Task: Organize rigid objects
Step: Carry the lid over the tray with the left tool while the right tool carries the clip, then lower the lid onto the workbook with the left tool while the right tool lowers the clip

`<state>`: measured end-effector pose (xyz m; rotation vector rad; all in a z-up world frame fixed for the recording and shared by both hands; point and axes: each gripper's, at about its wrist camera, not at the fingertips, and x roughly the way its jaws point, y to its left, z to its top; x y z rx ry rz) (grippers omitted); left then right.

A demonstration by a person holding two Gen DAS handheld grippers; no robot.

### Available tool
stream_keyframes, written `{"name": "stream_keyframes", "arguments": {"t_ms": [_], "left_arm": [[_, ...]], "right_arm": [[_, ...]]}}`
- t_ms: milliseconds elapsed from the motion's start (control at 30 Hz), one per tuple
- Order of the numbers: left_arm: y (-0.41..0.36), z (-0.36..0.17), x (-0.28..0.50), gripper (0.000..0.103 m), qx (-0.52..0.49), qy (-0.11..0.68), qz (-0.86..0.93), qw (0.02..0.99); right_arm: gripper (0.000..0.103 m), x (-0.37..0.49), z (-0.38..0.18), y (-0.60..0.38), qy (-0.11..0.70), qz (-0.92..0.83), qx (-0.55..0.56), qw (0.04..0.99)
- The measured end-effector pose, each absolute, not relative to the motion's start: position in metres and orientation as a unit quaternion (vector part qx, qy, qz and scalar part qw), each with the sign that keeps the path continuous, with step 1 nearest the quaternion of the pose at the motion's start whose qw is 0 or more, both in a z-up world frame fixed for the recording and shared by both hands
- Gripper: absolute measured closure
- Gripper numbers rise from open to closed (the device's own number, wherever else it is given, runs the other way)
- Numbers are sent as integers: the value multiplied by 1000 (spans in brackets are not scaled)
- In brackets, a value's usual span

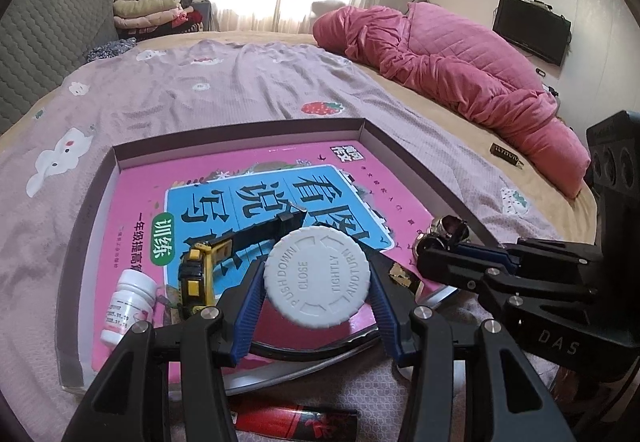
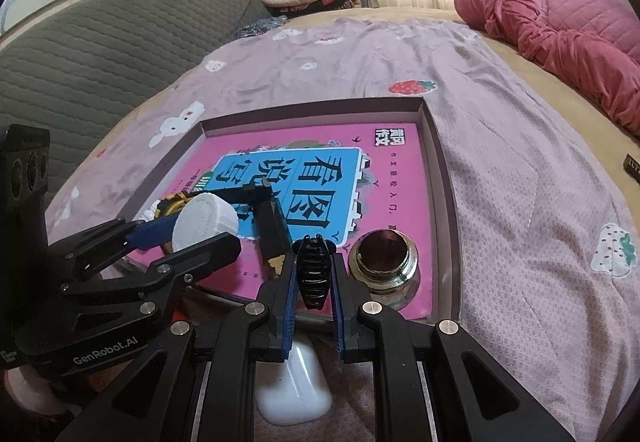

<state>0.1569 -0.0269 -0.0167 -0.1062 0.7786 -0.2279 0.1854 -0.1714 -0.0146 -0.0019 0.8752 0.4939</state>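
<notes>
With the box [image 1: 240, 130] partly filled, your left hand-held gripper [image 1: 316, 278] pinches the cap [image 1: 316, 276], the right hand-held gripper [image 2: 314, 274] the clip [image 2: 314, 270]; the case [image 2: 294, 398] waits.

Bed [image 1: 224, 82] carries shallow box [image 1: 240, 134], pink quilt [image 1: 460, 70].

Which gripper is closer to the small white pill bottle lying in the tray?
Left. The left gripper, holding a white cap, hovers just right of the pill bottle; the right gripper sits farther right, beyond it.
</notes>
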Motion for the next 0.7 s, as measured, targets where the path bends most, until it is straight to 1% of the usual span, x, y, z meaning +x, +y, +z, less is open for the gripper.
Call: {"name": "stream_keyframes", "arguments": {"t_ms": [700], "left_arm": [[-34,-23,161,52,-28,401,-112,909]], "right_arm": [[88,200,-23,-166,438,223,-26,870]]}}
